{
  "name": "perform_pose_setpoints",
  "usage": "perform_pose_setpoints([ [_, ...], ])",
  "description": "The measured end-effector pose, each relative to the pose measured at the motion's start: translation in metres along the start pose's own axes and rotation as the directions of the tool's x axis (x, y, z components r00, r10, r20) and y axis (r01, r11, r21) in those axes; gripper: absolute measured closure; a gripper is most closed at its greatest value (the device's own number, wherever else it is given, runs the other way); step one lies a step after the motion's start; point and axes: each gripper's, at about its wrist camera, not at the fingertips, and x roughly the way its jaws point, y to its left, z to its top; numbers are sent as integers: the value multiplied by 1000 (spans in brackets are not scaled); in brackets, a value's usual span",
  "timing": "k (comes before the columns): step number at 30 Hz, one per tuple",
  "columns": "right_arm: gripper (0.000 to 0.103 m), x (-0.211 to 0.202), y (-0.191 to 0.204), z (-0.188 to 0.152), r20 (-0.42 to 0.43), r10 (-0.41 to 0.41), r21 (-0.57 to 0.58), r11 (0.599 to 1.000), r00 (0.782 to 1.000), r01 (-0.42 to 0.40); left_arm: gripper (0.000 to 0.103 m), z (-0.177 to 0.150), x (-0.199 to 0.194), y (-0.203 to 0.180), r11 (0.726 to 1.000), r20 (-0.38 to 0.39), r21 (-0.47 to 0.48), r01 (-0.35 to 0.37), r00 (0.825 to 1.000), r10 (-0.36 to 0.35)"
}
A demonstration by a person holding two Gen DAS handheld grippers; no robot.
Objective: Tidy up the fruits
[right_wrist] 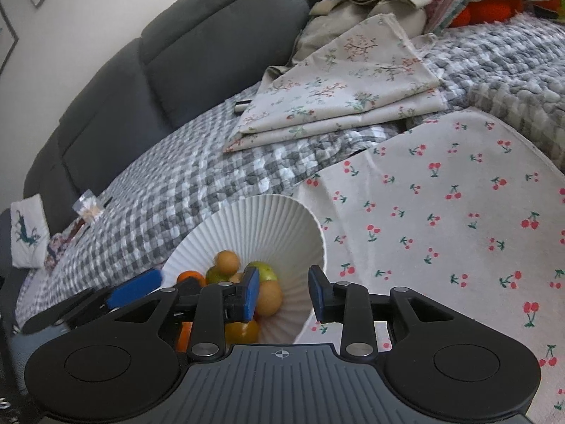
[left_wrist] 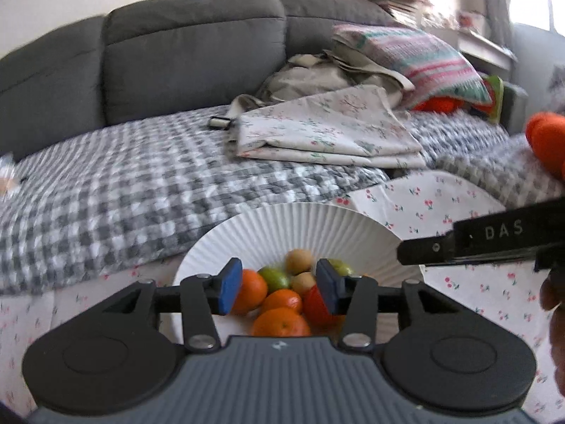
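My left claw (left_wrist: 279, 289) hangs spread and empty over the fruits (left_wrist: 280, 321) in the white bowl (left_wrist: 300, 222); my right claw (right_wrist: 282, 295), also spread, straddles the bowl's rim near the cherry-print cloth's (right_wrist: 441, 212) edge.

Left gripper (left_wrist: 279, 288) level, jaws parted, nothing between its blue pads (left_wrist: 229, 286). Right gripper (right_wrist: 282, 295) tilted, jaws likewise parted and empty; it lies to the left gripper's right.

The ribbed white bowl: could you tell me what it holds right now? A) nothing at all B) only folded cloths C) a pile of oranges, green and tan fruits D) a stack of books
C: the ribbed white bowl holds oranges, a green fruit and tan fruits piled together.
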Motion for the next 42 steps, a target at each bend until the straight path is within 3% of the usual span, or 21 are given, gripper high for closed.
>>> perform_pose_setpoints([
  [6, 69, -5, -3, 1, -5, 2, 41, 999, 1000, -2, 53, -1, -24, 29, 984, -12, -180, -6, 1000, 4],
  [13, 66, -16, 9, -3, -13, 26, 18, 999, 1000, -26, 51, -11, -49, 40, 959, -38, -283, -7, 999, -4],
  [24, 44, -59, 33, -21, -9, 2, -103, 995, 1000, -3, 47, -35, -87, 29, 941, -127, -333, -64, 992, 22],
  [36, 29, -107, 62, -63, 30, -26, -279, 960, 999, 34, 38, -60, -134, 22, 938, -129, -327, -113, 989, 75],
  [42, 28, -129, 69, -87, 44, -40, -331, 942, 998, 52, 34, -66, -153, 19, 935, -109, -330, -127, 989, 95],
])
